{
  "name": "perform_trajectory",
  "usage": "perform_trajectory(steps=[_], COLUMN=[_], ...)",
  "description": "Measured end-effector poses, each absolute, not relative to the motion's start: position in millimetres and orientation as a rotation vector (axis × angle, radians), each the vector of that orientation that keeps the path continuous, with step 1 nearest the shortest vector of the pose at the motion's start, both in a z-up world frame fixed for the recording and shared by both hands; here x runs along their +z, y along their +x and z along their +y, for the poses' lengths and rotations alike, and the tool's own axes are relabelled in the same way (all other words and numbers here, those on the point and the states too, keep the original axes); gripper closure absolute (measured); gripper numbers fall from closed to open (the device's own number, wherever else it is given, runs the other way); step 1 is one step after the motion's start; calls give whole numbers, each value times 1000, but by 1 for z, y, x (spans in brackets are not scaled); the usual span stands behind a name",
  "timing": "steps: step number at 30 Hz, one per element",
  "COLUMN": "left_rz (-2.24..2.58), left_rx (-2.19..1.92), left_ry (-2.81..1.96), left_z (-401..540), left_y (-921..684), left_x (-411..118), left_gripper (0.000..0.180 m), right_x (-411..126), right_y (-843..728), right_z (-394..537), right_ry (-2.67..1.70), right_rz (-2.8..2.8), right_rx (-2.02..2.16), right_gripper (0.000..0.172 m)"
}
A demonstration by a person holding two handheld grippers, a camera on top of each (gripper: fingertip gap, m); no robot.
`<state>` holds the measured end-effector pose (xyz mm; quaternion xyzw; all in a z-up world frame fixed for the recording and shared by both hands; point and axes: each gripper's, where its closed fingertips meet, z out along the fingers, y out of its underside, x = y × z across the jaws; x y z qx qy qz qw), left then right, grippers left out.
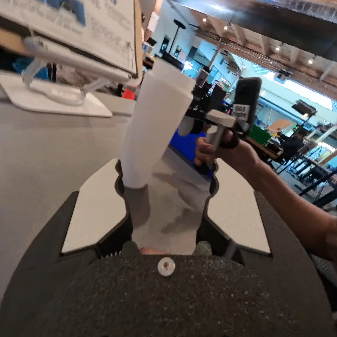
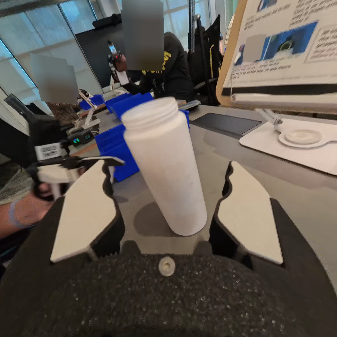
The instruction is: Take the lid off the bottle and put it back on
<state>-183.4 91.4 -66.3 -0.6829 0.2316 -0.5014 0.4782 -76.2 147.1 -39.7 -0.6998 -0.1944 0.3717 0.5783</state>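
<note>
White bottle point(image 2: 164, 164) stands on the table point(image 2: 237, 182) between my right gripper's point(image 2: 166, 175) spread, untouching fingers. Left gripper point(image 1: 166, 169) likewise open. Neck threaded, uncapped.

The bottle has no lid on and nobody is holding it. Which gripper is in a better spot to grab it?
Probably the right gripper: the white bottle stands centred between its open fingers. In the left gripper, it sits off-centre near one finger.

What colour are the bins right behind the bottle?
Bright blue bins, seen best in the right wrist view, just behind the white bottle.
</note>
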Motion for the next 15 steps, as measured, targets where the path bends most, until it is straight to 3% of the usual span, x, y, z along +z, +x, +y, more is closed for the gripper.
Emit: perform_trajectory(steps=[5, 8, 12, 15], left_rz=[558, 680, 740, 750], left_rx=[-1306, -1179, -1110, -1106], left_ry=[-1692, -1663, -1671, -1663], left_z=[42, 35, 31, 29], left_y=[-196, -198, -203, -207], left_x=[-79, -84, -90, -90], left_gripper=[97, 102, 103, 107], right_x=[-62, -69, -69, -40], right_y=[-104, -124, -122, -109], right_z=[173, 170, 166, 157], right_ry=[-1623, -1649, -1682, -1646], right_rz=[-552, -675, -760, -754], right_rx=[805, 847, 697, 638], right_gripper=[51, 82, 85, 85])
